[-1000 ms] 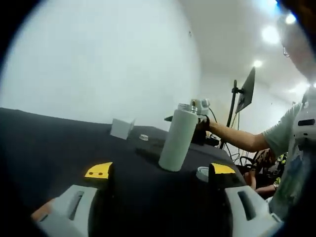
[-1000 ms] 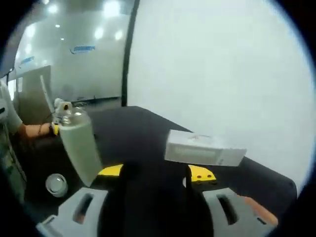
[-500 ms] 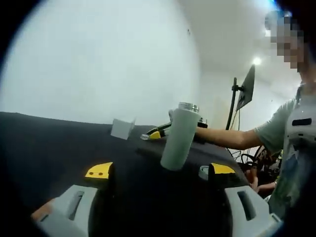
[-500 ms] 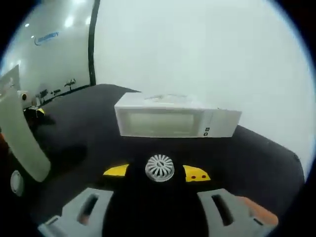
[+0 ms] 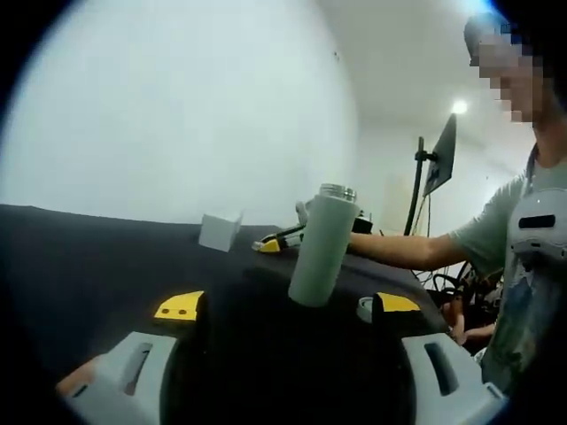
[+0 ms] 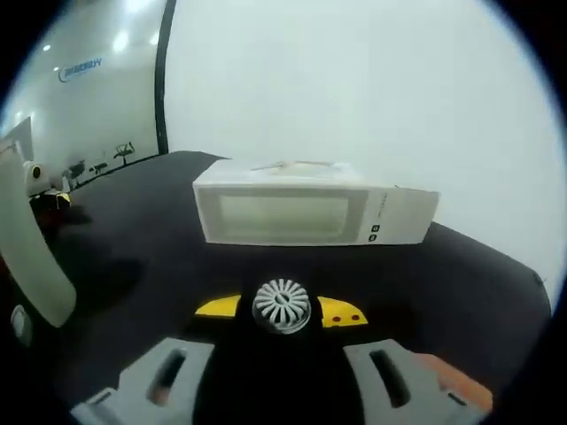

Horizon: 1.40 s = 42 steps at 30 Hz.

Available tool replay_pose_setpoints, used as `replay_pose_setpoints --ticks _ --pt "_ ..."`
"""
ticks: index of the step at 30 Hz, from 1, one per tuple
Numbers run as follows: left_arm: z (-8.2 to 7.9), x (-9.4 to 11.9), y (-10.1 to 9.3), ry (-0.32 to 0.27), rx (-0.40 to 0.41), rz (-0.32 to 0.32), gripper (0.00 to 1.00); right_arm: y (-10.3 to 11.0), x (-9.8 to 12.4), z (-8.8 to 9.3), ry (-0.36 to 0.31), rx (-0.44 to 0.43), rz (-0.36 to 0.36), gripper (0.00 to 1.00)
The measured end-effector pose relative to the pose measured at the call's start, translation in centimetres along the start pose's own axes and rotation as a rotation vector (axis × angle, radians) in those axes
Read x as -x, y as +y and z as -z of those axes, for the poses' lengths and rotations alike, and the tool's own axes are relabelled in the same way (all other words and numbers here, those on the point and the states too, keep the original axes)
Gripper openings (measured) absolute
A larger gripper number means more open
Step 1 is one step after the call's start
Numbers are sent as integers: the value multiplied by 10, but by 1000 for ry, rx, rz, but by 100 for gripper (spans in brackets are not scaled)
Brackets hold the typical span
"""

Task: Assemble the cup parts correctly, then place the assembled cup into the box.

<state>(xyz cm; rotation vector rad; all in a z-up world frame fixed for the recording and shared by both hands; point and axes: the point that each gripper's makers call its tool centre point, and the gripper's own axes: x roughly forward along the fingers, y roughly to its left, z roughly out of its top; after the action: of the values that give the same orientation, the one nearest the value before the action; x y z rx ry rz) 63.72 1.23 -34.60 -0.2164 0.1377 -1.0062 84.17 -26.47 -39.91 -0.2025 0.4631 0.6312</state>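
A tall pale cup body (image 5: 319,252) stands upright on the black table (image 5: 89,266), ahead of my left gripper (image 5: 288,305), which is open and holds nothing. A small round lid (image 5: 364,309) lies by its right jaw. In the right gripper view a round white slotted insert (image 6: 282,305) lies on the table between the yellow tips of my right gripper (image 6: 282,310). The jaws stand close on either side of it with small gaps. The white box (image 6: 310,212) lies just beyond. The cup body (image 6: 31,248) stands at the left edge. The right gripper (image 5: 279,241) reaches in near the box (image 5: 220,230).
A person (image 5: 523,239) stands at the right, arm stretched over the table. A monitor on a stand (image 5: 441,164) rises behind the table's far edge. A white wall backs the table. The left gripper (image 6: 49,197) shows small at the far left.
My right gripper has swung away from the cup body to the box, come down around the white insert, and its jaws have narrowed. The left gripper has stayed still.
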Motion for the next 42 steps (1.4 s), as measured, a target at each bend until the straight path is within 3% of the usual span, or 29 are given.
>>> replay_pose_setpoints --ticks 10,15,19,21,22,24,25,30,35,40,42 --pt "-3 1 2 -15 11 -9 72 -5 3 -3 -6 -39 5 22" --pt "-8 3 1 -37 11 -13 72 3 22 -26 -116 -186 -56 22" --pt "-15 8 -4 -51 -36 -39 65 27 49 -54 -233 -331 -143 22" --pt "-23 10 -5 -81 -63 -54 57 37 62 -66 -272 -381 -181 22" --pt "-26 12 -6 -80 -53 -58 47 44 72 -73 -284 -404 -196 22" --pt "-50 16 -5 -158 -51 -110 31 55 84 -82 -293 -500 -219 22" --pt "-59 17 -6 -178 -71 -123 29 62 91 -90 -326 -533 -254 22" --pt "-96 13 -26 -205 -155 -122 33 76 125 -118 -438 -808 -362 22" --pt "-135 4 -45 -228 -227 -140 31 93 155 -135 -500 -996 -479 22" --pt "-154 -13 -74 -223 -277 -109 30 114 173 -138 -486 -1055 -536 22" --pt "-156 -19 -78 -207 -314 -140 29 118 181 -139 -494 -1088 -546 22"
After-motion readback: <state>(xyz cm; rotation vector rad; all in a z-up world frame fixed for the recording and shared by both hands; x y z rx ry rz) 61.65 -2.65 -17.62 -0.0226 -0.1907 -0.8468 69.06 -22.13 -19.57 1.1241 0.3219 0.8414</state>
